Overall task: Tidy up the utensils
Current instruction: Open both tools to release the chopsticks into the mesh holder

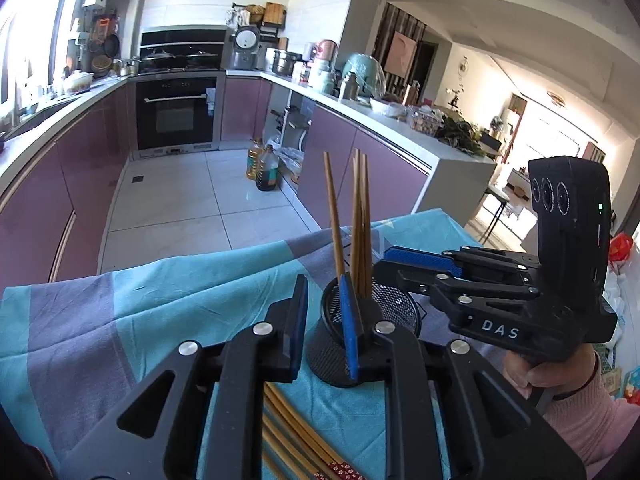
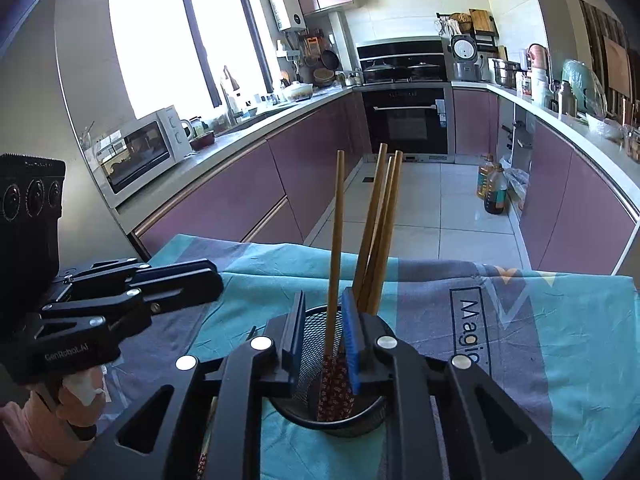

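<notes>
A black wire-mesh round holder (image 1: 376, 320) stands upright on the bench, which is draped in a teal and grey-blue patterned cloth (image 1: 160, 304). Four brown wooden chopsticks (image 1: 360, 224) rise from it: three bunched and leaning together, one standing apart at their 9 o'clock side.

In the left wrist view the left claw (image 1: 324, 328) is spread, nothing between its blue-padded fingers; its right finger overlaps the holder's near rim, though whether it touches cannot be told. More loose wooden chopsticks with red patterned ends (image 1: 296, 436) lie flat on the cloth under this claw, at 6 o'clock of the holder.

The right claw (image 2: 320, 344) straddles the holder from above, its fingers spread on either side of the lone chopstick (image 2: 336, 248) without pinching it; a gap shows at each side. In the left view it reaches in from 3 o'clock (image 1: 404, 264).

The cloth's far edge drops off just beyond the holder, at 12 o'clock, over white tiled floor (image 2: 440, 208). The cloth at 9 o'clock of the holder lies bare in the left view; purple cabinets (image 2: 224, 200) stand well apart.
</notes>
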